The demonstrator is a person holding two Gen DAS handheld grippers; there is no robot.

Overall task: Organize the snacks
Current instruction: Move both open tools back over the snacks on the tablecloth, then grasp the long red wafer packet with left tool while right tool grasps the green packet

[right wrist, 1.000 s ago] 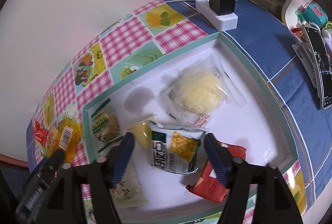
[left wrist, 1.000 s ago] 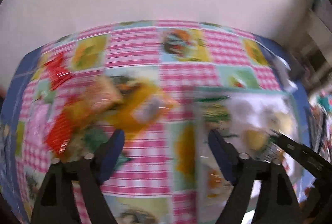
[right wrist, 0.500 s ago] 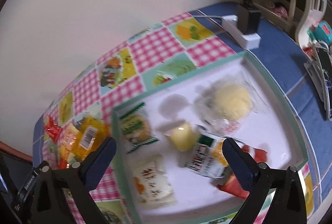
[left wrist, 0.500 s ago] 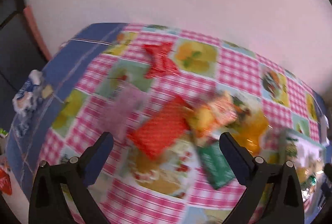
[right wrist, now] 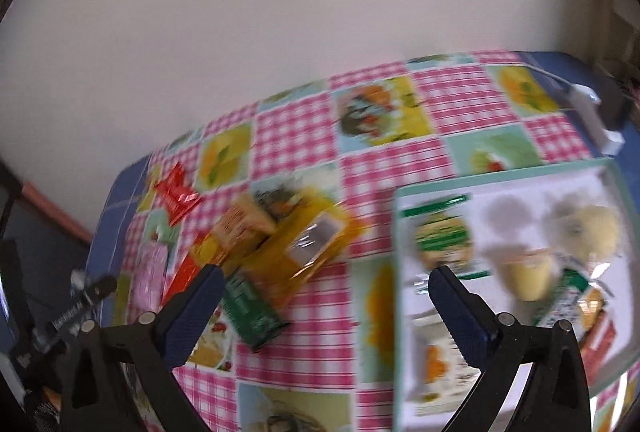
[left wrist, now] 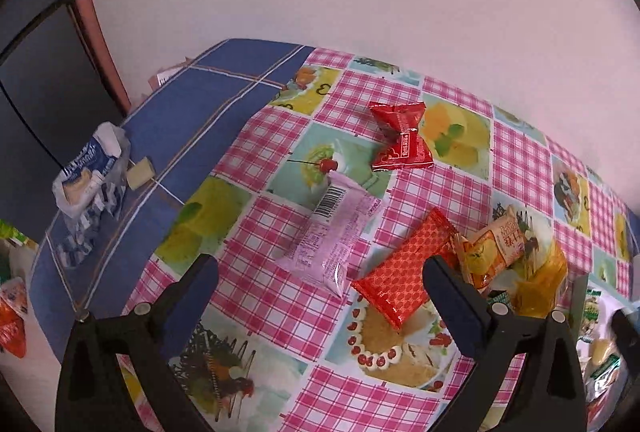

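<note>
left wrist view: left claw (left wrist: 320, 296) hangs released over the pink packet (left wrist: 330, 238) on the surface; right claw (right wrist: 326, 308) is released too. next, i reckon, clench it, then carry it to the tray (right wrist: 520, 178).

A home, it seems: a table against a plain wall, spread with a pink-checked fruit-print oilcloth (left wrist: 516, 160) over a blue plaid cloth (left wrist: 192, 104). An opened tissue pack (left wrist: 90, 172) lies far left; a white power strip (right wrist: 596, 120) far right.
</note>
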